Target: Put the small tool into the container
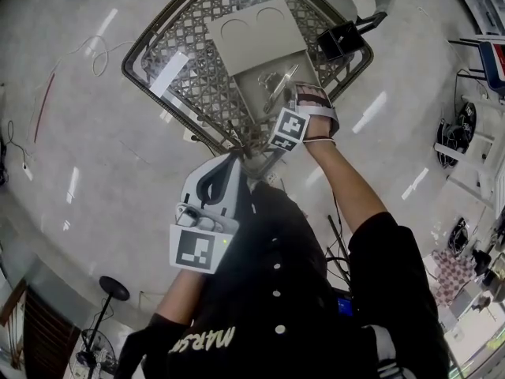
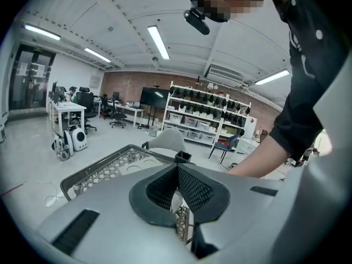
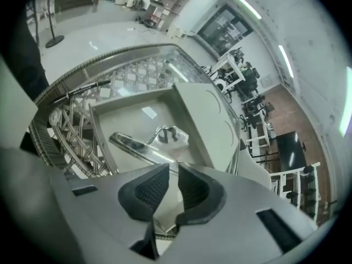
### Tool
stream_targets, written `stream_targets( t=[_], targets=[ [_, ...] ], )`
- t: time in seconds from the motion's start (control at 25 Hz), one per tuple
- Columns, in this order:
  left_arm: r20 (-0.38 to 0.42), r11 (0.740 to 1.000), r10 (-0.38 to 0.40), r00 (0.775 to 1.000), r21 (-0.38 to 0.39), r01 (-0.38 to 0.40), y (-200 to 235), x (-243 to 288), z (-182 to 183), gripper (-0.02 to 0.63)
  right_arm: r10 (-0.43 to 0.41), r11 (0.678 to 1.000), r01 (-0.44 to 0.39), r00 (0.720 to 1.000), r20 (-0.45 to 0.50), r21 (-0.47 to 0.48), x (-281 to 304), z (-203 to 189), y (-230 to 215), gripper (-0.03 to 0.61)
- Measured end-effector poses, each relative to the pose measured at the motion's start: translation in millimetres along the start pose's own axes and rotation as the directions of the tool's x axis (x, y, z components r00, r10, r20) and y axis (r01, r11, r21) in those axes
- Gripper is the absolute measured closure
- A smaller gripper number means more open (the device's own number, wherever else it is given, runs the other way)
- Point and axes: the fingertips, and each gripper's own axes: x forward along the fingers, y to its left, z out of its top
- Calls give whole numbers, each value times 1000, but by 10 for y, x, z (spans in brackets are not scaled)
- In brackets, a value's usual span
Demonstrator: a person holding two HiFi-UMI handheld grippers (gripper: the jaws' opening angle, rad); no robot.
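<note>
The small tool (image 3: 144, 145) is a shiny metal piece that lies on the floor of the shallow grey container (image 3: 102, 126); the head view shows the tool (image 1: 276, 80) in the same container (image 1: 251, 76). My right gripper (image 3: 173, 170) hangs just over the container's near edge, its jaws a thin gap apart with nothing between the pads. In the head view the right gripper (image 1: 282, 95) reaches over the table from the right. My left gripper (image 2: 177, 168) is held back near the body, pads touching and empty; it appears as the left gripper (image 1: 234, 163) below the table edge.
The container rests on a metal lattice table (image 1: 162, 69) with a raised rim. A flat grey lid (image 1: 256, 24) lies beyond the container. A small black box (image 1: 340, 39) sits at the table's far right corner. Polished floor surrounds the table.
</note>
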Motion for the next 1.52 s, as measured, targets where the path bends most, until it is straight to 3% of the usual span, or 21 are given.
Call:
stream_targets(
  t=[0.08, 0.32, 0.56, 0.72, 0.96, 1.24, 1.32, 1.4, 1.52],
  targets=[
    [6, 1000, 1, 1000, 14, -1, -22, -16, 48, 594, -16, 997, 11, 998, 53, 82, -91, 37, -53, 565],
    [56, 998, 0, 998, 60, -4, -85, -122, 284, 594, -78, 965, 35, 984, 157, 261, -596, 21, -336, 565],
    [115, 993, 4, 993, 117, -18, -180, -266, 636, 594, -134, 889, -10, 950, 282, 457, -1398, -35, -665, 565],
    [154, 989, 3, 988, 145, -26, -187, -307, 807, 594, -167, 800, -88, 917, 361, 594, -1908, -102, -898, 565],
    [183, 982, 8, 983, 182, -42, -160, -380, 1019, 594, -335, 685, -153, 802, 495, 712, -2837, -82, -1322, 565],
    [252, 971, -1, 968, 230, -59, -202, -435, 1351, 594, -493, 578, -175, 704, 511, 797, -3597, -305, -1620, 565],
    [266, 968, -3, 964, 241, -64, -208, -445, 1419, 594, -553, 522, -213, 652, 518, 826, -3825, -382, -1714, 565],
    [278, 967, 0, 960, 246, -71, -213, -472, 1477, 594, -618, 463, -279, 579, 532, 842, -4073, -459, -1793, 565],
    [299, 966, 3, 954, 244, -80, -218, -509, 1563, 594, -708, 426, -310, 470, 526, 850, -4427, -581, -1884, 565]
  ],
)
